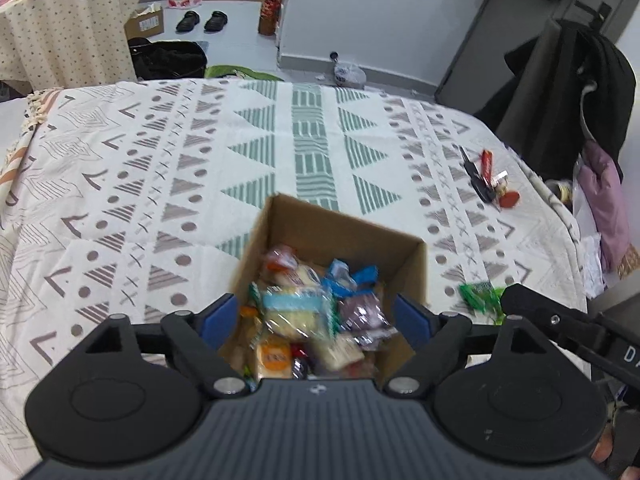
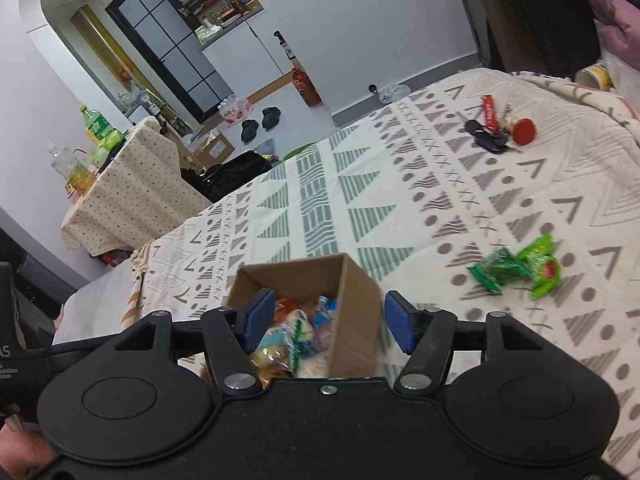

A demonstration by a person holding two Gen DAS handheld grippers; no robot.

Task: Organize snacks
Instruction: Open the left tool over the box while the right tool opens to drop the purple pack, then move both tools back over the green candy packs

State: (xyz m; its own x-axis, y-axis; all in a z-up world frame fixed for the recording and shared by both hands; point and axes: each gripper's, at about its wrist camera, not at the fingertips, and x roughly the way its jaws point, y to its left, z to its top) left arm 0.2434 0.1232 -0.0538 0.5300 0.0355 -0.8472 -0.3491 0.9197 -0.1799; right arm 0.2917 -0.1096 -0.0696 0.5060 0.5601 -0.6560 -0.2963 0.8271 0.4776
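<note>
1. Brown cardboard makes up the open box (image 1: 340, 236), which sits on the near middle of the counter (image 1: 160, 168) under a patterned cloth of green and grey triangles, dots and crosses.
2. The box is packed with small wrapped snacks (image 1: 304, 312): clear packets of pale yellow pieces, blue wrappers, a purple one and an orange one, all blurred.
3. Two bright green snack packets (image 2: 516, 266) lie loose on the cloth just right of the box, one showing a red spot.
4. The left gripper (image 1: 316, 316) hovers over the box, its blue-padded fingers (image 1: 218, 318) spread wide and holding nothing.
5. The right gripper (image 2: 326, 320) hangs near the box's right wall, its fingers (image 2: 398, 320) also wide apart and empty.
6. At the far right of the counter lies a bunch of keys (image 2: 490, 138) with a black fob, a red strip and a red round tag.
7. A pair of black shoes (image 1: 202, 21) stands on the floor beyond the counter.
</note>
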